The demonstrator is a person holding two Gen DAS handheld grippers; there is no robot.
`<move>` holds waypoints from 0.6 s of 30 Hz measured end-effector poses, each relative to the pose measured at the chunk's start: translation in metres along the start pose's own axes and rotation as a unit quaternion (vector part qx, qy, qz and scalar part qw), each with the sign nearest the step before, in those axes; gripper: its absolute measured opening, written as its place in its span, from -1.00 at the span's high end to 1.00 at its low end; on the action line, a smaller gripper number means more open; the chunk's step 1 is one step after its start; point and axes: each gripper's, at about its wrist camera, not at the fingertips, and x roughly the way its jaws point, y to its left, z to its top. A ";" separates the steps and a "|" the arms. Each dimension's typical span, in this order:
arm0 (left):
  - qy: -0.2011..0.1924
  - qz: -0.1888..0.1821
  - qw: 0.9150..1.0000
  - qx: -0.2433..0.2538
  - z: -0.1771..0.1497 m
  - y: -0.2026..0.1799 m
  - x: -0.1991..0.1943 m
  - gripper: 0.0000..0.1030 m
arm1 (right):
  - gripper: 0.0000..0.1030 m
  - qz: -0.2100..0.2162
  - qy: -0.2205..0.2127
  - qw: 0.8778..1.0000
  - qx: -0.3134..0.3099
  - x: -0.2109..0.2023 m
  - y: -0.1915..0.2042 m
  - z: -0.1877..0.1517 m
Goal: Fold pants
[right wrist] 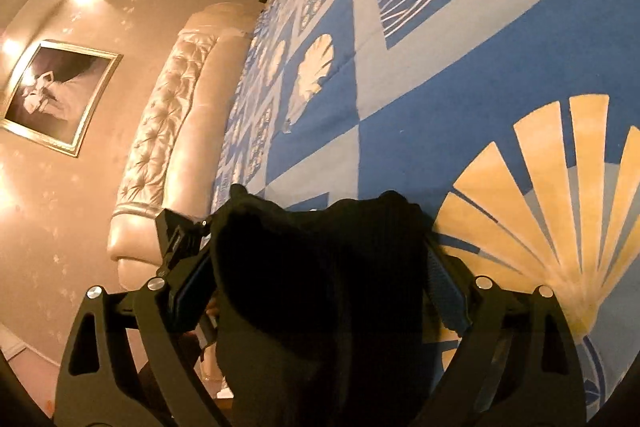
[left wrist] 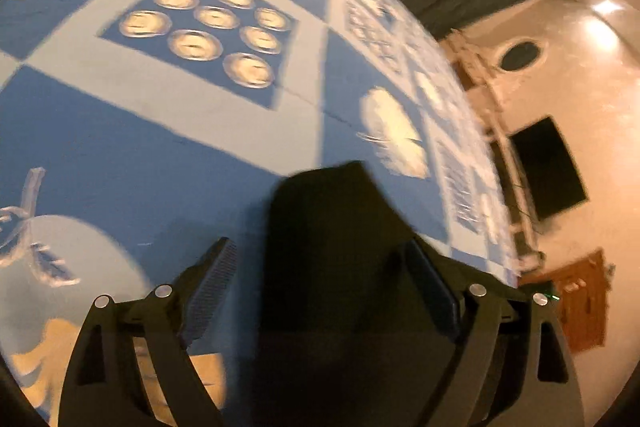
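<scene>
Closest to us in both views is the black pants (right wrist: 320, 287) fabric, bunched right between the fingers. In the right wrist view it fills the gap of the right tongs (right wrist: 320, 267), which stand wide with cloth between them; we can't really tell if the pads are biting. Same deal for the left tongs (left wrist: 324, 291): spread wide, dark cloth lying toward the 3 o'clock finger, a clear gap at the 9 o'clock pad.

To do this step well, we'd keep both corners level and the edge taut between the hands, then lay it flat on the bed (left wrist: 120, 131) without letting it sag.

Both hands tip down toward the blue patterned bedspread. Farther out, at 10 o'clock in the right view, are the tufted headboard (right wrist: 168, 115) and a framed picture (right wrist: 60, 95).
</scene>
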 end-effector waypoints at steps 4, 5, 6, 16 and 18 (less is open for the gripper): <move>0.024 0.034 0.999 0.020 0.000 -0.004 0.011 0.21 | -0.56 -0.009 0.002 1.000 0.001 0.002 -0.001 0.001; 0.024 0.032 0.999 0.017 0.001 0.000 0.010 0.29 | -0.21 -0.013 0.002 1.000 0.004 0.003 -0.003 0.001; 0.025 0.026 0.999 0.012 0.002 0.002 0.009 0.42 | 0.11 -0.016 0.004 1.000 0.010 0.003 -0.008 0.002; 0.000 0.004 1.000 -0.013 0.009 0.006 -0.003 0.63 | 0.35 -0.005 -0.007 1.000 0.004 0.001 0.002 0.002; -0.004 0.013 1.000 0.000 0.014 0.004 -0.004 0.64 | 0.36 -0.002 -0.006 1.000 0.002 0.004 0.005 0.006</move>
